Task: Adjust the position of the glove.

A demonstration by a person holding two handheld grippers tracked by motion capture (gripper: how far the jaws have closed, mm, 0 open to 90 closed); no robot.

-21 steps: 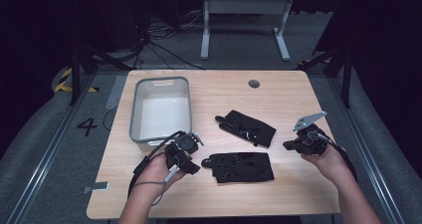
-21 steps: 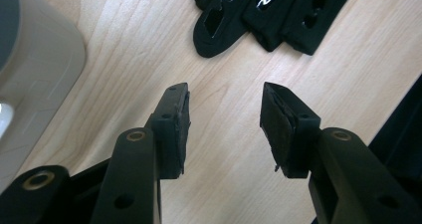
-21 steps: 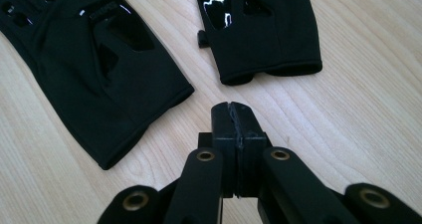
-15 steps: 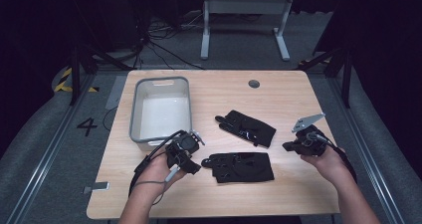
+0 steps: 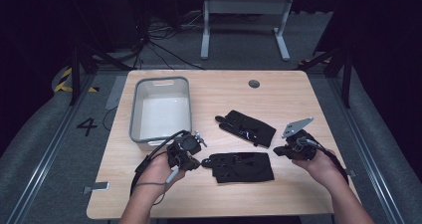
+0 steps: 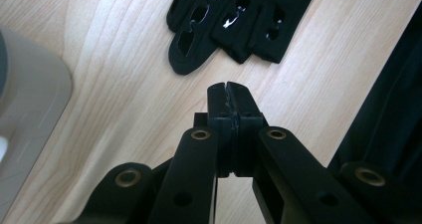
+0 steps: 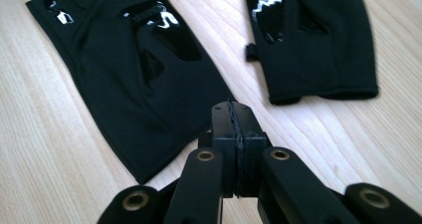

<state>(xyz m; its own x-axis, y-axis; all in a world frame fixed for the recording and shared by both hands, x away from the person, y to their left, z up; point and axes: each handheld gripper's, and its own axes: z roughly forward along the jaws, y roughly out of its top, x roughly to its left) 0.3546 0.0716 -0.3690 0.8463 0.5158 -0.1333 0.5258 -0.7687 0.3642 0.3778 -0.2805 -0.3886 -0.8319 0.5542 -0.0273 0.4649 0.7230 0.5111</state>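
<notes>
Two black fingerless gloves lie flat on the wooden table (image 5: 298,97). The far glove (image 5: 247,128) lies at an angle, and the near glove (image 5: 241,167) lies level in front of it. My left gripper (image 5: 195,159), held in a hand, sits just left of the near glove's finger end. In the left gripper view its jaws (image 6: 230,92) are pressed together with nothing between them; the far glove's fingers (image 6: 234,25) lie ahead and the near glove (image 6: 393,124) is at the right edge. My right gripper (image 5: 276,152) sits at the gloves' cuff side, shut (image 7: 233,112) and empty, short of the near glove (image 7: 139,79) and the far glove (image 7: 308,40).
A grey bin (image 5: 160,134) with a white inside stands at the table's left, close behind my left gripper; its corner (image 6: 30,119) is in the left gripper view. A round grommet (image 5: 254,83) sits near the far edge. A metal stand (image 5: 244,22) is on the floor beyond.
</notes>
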